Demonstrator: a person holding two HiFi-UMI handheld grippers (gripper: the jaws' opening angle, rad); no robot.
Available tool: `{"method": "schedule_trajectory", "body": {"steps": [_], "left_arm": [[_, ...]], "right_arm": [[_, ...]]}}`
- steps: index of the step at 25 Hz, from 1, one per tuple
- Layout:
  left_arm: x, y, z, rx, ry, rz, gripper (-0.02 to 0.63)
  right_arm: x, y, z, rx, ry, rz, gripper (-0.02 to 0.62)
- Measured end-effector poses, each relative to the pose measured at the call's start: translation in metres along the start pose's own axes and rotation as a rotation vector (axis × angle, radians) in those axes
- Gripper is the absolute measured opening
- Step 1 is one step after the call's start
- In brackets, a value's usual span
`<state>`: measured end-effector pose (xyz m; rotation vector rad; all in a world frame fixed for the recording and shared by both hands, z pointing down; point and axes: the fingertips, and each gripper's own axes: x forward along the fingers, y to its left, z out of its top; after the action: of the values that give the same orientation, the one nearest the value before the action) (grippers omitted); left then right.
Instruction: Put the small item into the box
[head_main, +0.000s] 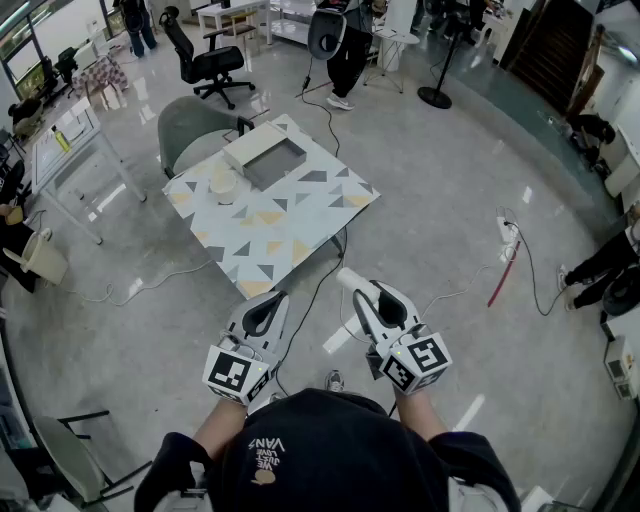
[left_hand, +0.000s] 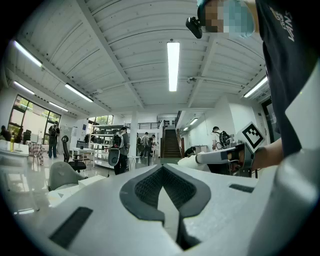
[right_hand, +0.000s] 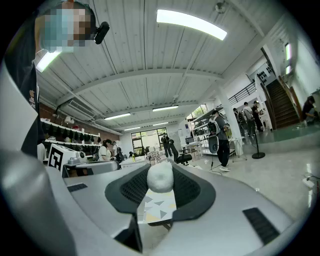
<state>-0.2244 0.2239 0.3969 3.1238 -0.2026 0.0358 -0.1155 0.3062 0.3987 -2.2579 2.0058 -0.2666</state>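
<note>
Your black cap (head_main: 325, 440) nearest, at bottom of head view. Your left gripper (head_main: 272, 300) held level, jaws together at tips, nothing between. Ahead, triangle-patterned table (head_main: 300, 215) carries box (head_main: 250, 145) at its far end. Your right gripper (head_main: 356, 287) level, clamped on small white item (right_hand: 160, 176), rounded, pinched between pad tips. Item well apart from box, over floor short of table.

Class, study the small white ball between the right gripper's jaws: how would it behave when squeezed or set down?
The white ball looks matte and slightly fuzzy, so it is probably soft, light and not slippery in the right gripper. Being round, it may roll if released on a flat surface; the walls of the box should stop it.
</note>
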Motion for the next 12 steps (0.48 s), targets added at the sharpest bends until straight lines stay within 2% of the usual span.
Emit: {"method": "schedule_trajectory", "body": {"steps": [6,12], "left_arm": [[0.023,-0.017,-0.003,-0.011,-0.003,0.008,0.005],[0.045,-0.036,-0.01,-0.019,0.012,0.034,0.005]], "right_arm": [[-0.006,-0.021,0.004,0.023,-0.02,0.052,0.126],[-0.017,-0.043,-0.002,0.029,0.009,0.108,0.126]]}}
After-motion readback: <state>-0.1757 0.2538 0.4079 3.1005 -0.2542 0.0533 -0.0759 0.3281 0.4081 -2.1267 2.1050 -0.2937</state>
